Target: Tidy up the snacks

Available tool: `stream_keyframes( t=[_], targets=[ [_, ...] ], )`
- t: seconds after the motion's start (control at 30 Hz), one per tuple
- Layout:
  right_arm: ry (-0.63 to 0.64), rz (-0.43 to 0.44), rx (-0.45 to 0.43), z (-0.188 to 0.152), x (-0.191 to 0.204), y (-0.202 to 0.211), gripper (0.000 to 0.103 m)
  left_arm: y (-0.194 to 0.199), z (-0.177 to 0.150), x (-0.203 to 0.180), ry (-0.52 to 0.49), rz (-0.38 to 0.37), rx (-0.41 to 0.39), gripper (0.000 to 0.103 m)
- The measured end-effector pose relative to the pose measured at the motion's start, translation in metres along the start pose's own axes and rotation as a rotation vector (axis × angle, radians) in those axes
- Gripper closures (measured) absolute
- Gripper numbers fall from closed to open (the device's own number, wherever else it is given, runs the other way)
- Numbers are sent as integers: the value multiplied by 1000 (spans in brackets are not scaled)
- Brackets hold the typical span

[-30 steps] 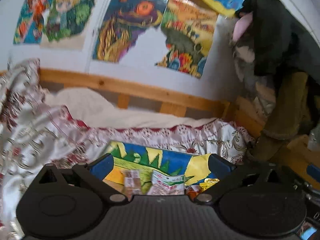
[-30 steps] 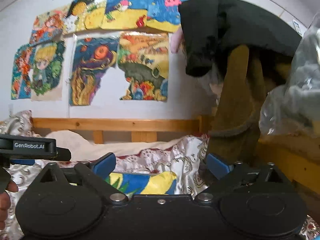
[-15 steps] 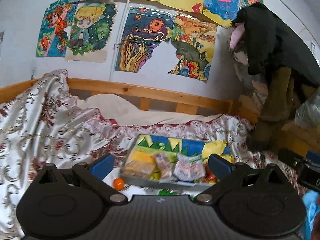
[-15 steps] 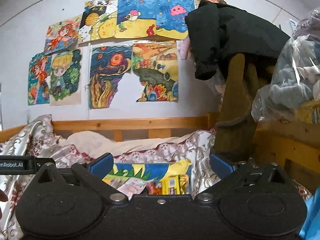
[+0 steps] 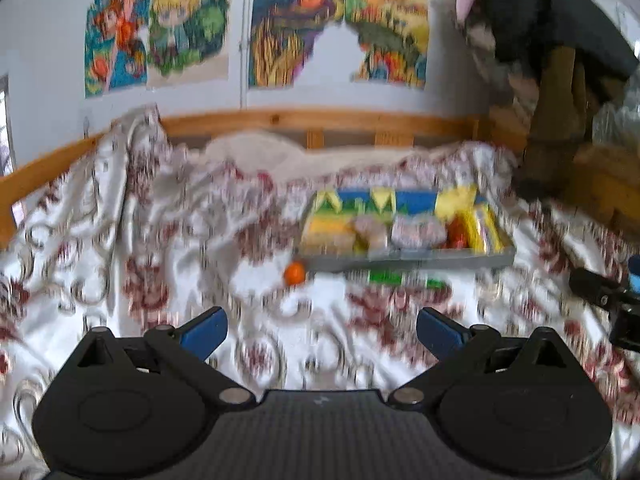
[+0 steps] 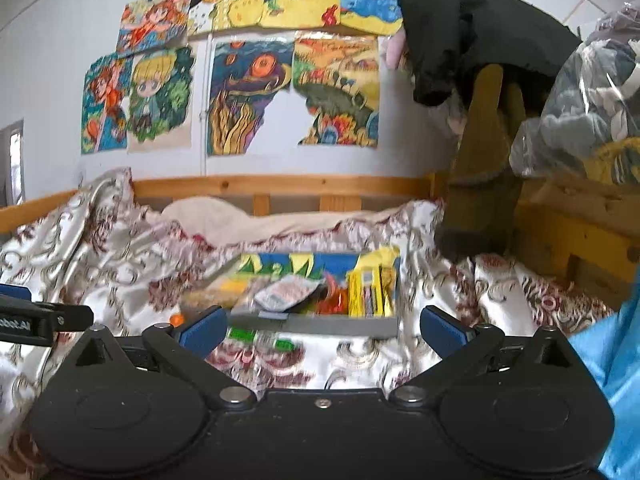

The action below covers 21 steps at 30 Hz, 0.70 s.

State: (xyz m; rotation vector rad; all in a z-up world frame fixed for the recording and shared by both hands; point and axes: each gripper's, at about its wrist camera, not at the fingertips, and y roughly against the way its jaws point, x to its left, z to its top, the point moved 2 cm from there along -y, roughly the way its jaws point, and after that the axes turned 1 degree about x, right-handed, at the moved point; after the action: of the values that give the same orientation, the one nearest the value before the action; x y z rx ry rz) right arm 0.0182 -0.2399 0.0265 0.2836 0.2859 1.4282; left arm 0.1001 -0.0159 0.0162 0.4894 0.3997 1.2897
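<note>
A grey tray with a colourful back wall lies on the patterned bedspread and holds several snack packets. The right wrist view has the same tray closer, with yellow packets at its right end. A small orange ball-shaped snack rests on the spread left of the tray, and a green packet lies just in front of it. My left gripper hangs open and empty, well back from the tray. My right gripper is open and empty too, just short of the tray's front edge.
The white and red bedspread is rumpled, heaped high at the left. A wooden bed rail runs behind, under a wall of drawings. Dark clothes and a plastic bag hang at the right. Blue cloth fills the right wrist view's lower right.
Both grippers have pulled back from the tray and tilted down, so the whole tray, the orange snack and the green packet have come into sight. The left view is motion-blurred.
</note>
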Motion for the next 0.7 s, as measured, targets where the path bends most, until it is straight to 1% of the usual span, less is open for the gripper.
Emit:
stream_keyframes(
  t=[0.1, 0.27, 0.47, 0.7],
  targets=[
    [4, 20, 44, -10, 5, 5, 1, -2, -15, 4, 11, 0, 56, 0],
    [16, 38, 97, -22, 12, 9, 1, 3, -33, 13, 36, 20, 100, 0],
    [26, 55, 144, -31, 18, 6, 1, 2, -37, 18, 46, 59, 133, 0],
    [31, 67, 174, -36, 20, 0, 1, -2, -36, 21, 51, 69, 152, 0]
  ],
)
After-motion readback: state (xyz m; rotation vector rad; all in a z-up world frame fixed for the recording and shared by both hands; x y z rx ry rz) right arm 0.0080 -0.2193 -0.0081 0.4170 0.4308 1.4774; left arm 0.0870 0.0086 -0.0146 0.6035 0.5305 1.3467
